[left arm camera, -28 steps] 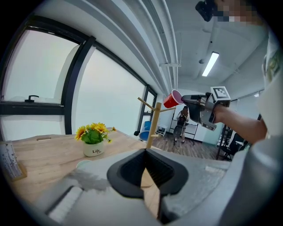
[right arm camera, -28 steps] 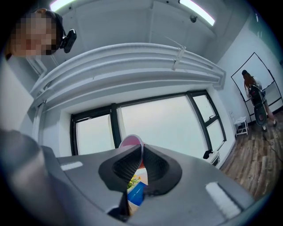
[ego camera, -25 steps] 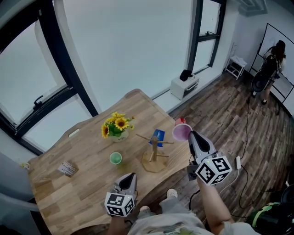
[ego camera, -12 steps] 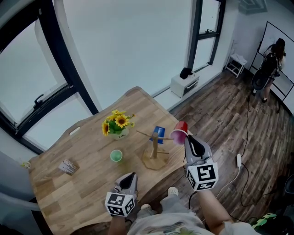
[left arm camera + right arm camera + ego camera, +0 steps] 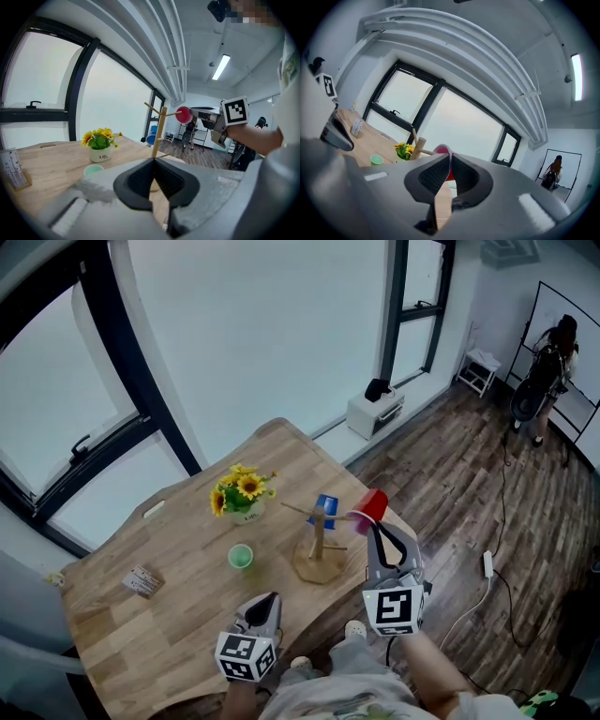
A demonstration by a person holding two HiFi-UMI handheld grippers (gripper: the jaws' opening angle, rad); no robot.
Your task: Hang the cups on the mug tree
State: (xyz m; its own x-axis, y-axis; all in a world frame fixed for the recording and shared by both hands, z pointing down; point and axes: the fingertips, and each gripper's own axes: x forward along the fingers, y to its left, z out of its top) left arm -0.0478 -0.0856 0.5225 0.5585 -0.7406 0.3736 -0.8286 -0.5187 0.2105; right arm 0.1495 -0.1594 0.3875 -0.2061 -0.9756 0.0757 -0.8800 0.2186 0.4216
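Note:
A wooden mug tree [image 5: 317, 538] stands near the table's right edge, with a blue cup [image 5: 325, 509] hanging on its far side. My right gripper [image 5: 373, 525] is shut on the rim of a red cup [image 5: 371, 505], which lies tilted on its side just right of the tree, beside the tip of a right-hand peg. In the right gripper view the red cup [image 5: 443, 153] sits pinched between the jaws of that gripper [image 5: 449, 161]. A green cup [image 5: 240, 557] stands on the table left of the tree. My left gripper [image 5: 264, 604] hovers at the near edge, shut and holding nothing.
A pot of sunflowers [image 5: 242, 499] stands behind the green cup, and a small card holder [image 5: 142, 581] sits at the table's left. The wooden table [image 5: 169, 615] ends just right of the tree, over plank floor. A person stands far off at the room's right.
My right gripper has carried the red cup left and a little down toward the tree and rolled, so the cup now lies on its side. The left gripper has stayed put.

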